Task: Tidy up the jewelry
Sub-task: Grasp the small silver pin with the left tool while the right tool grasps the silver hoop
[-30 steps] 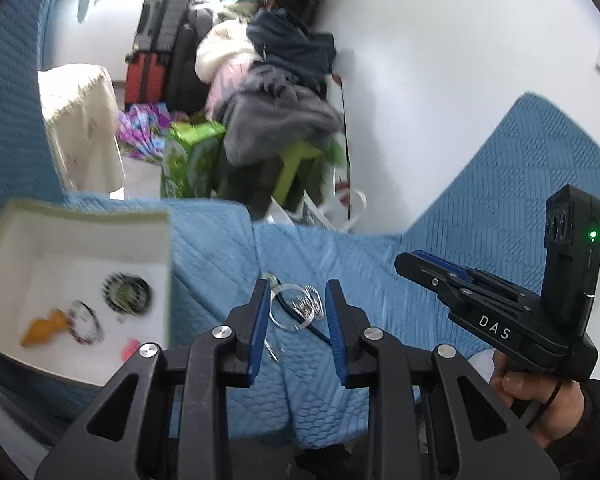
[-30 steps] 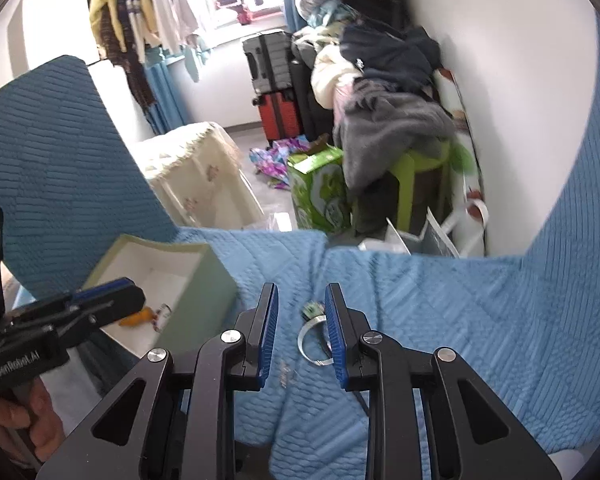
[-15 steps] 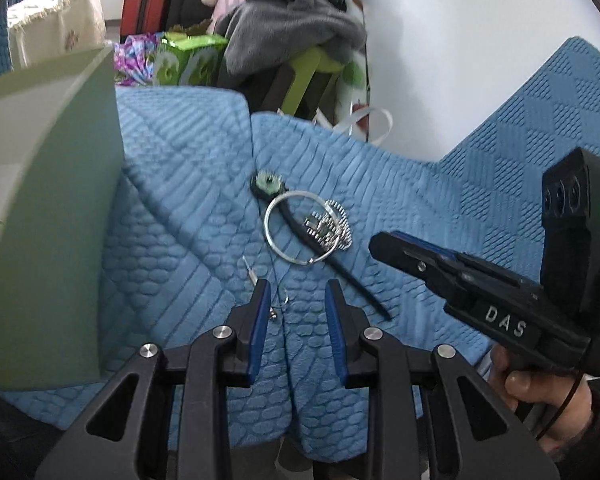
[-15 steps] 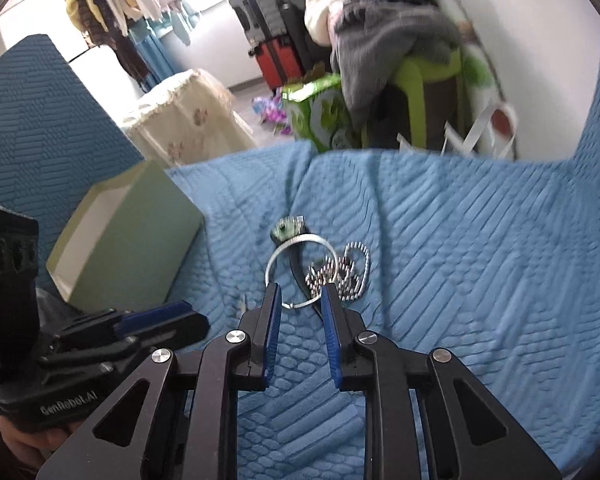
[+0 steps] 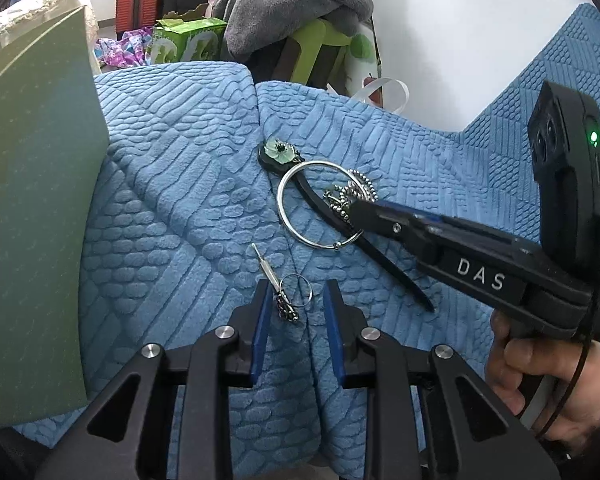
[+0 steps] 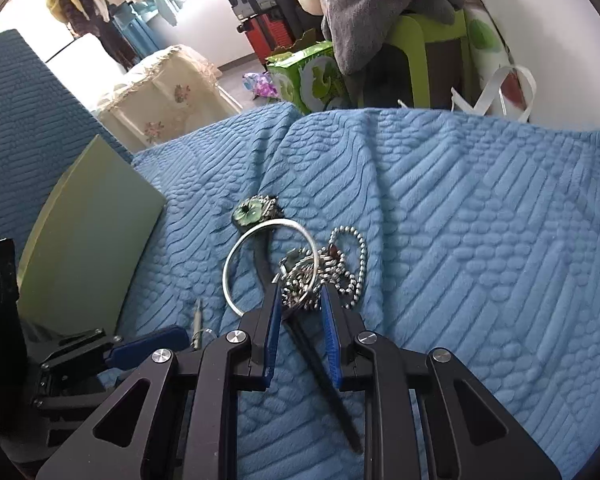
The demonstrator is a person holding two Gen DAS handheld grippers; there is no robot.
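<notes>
On the blue blanket (image 5: pixel 160 200), a small earring (image 5: pixel 286 304) lies between the left hand-held gripper (image 5: pixel 296 300)'s narrow open jaws, and the bead chain (image 6: pixel 320 272) sits between the right hand-held gripper (image 6: pixel 300 304)'s.

Silver bangle (image 5: pixel 318 205), bead chain (image 6: pixel 332 268) lie tangled.

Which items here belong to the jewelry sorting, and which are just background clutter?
Job: silver bangle, ball chain, flower hairpin, small charm ring, green box.

Clutter: grey clothes pile, red suitcase, green carton.
</notes>
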